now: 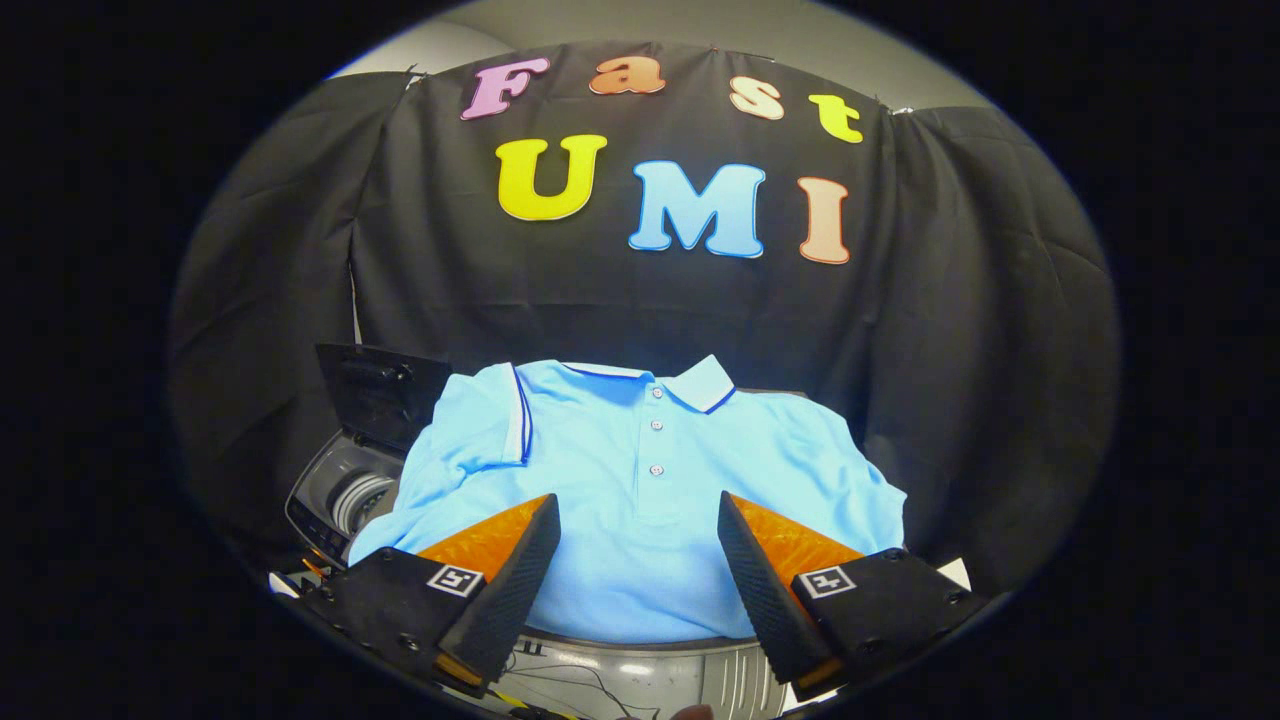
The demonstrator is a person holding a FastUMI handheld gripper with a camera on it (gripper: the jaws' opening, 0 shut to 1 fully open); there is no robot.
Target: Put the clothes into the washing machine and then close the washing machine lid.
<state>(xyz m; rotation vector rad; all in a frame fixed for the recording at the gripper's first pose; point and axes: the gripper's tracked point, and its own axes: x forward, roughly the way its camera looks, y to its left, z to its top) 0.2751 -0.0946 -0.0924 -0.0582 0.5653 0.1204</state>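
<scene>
so the job sits at its very start: the light blue polo shirt [640,500] lies spread flat, collar away from the gripper [638,560], on a raised surface just beside the washing machine [345,495]. the machine stands to the left of the shirt and lower, its dark lid [380,395] tilted up and the drum opening in plain sight below it. the gripper's fingers are spread wide and hold nothing, hovering above the shirt's lower front, with the button placket running up between them. the step in hand looks like the approach for the first grasp. next it likely needs to drop onto the cloth, pinch a good bunch of fabric, lift, and carry it left over the open drum.
</scene>
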